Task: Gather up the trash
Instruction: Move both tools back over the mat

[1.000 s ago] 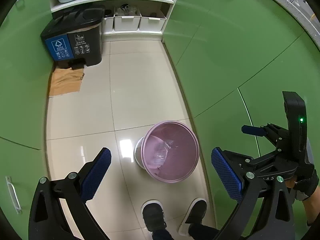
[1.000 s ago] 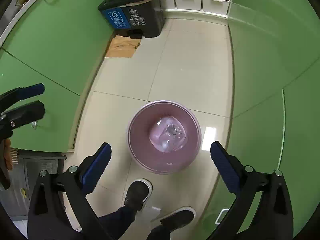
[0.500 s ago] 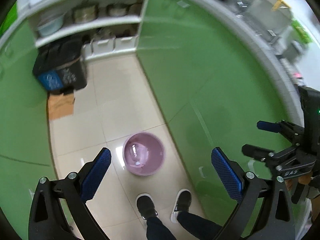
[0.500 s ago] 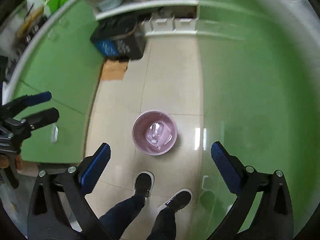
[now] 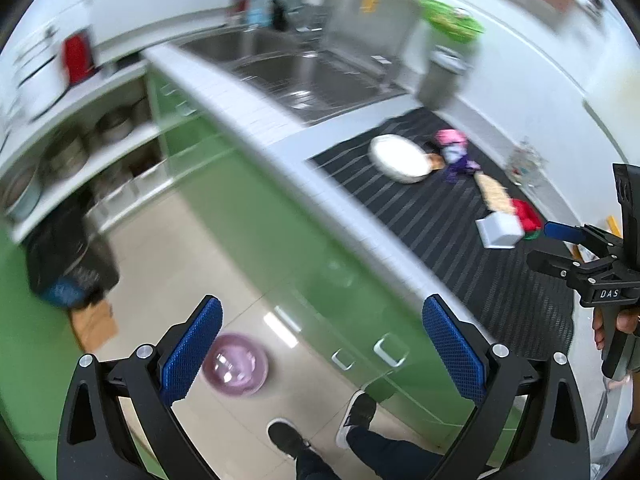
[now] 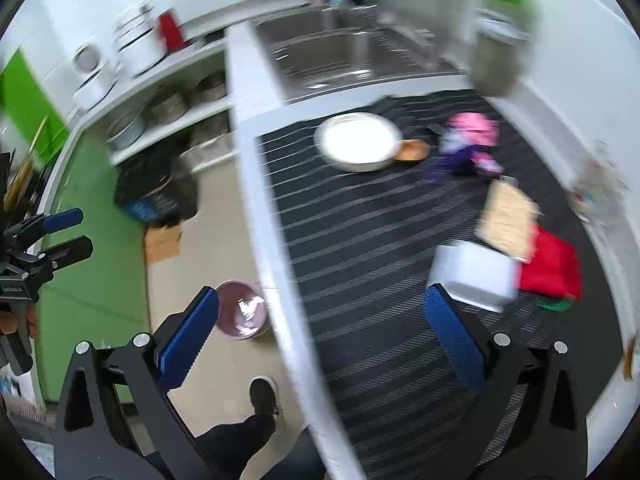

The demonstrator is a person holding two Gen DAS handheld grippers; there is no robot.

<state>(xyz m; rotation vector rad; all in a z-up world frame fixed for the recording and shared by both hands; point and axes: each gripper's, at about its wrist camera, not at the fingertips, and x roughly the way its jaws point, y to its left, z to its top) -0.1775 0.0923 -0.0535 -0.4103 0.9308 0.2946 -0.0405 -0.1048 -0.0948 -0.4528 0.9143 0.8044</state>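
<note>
A pink waste bin [image 5: 235, 365] stands on the floor with clear plastic in it; it also shows in the right wrist view [image 6: 240, 314]. On the striped black mat [image 6: 360, 240] lie a pink and purple wrapper [image 6: 466, 148], a white box [image 6: 472, 276], a tan cracker pack [image 6: 506, 216] and a red wrapper [image 6: 554, 266]. My left gripper [image 5: 322, 352] is open and empty, high over the floor by the counter edge. My right gripper [image 6: 320, 344] is open and empty above the counter's front edge.
A white bowl [image 6: 358, 142] sits on the mat near a steel sink [image 6: 344, 56]. Green cabinets [image 5: 280, 232] run under the counter. A black recycling bin [image 5: 68, 264] and cardboard [image 5: 94, 324] stand on the floor. The person's feet [image 5: 320, 428] are below.
Both grippers have risen from low over the pink bin to counter height. The view has swung up onto the countertop, sink and mat. Both stay open.
</note>
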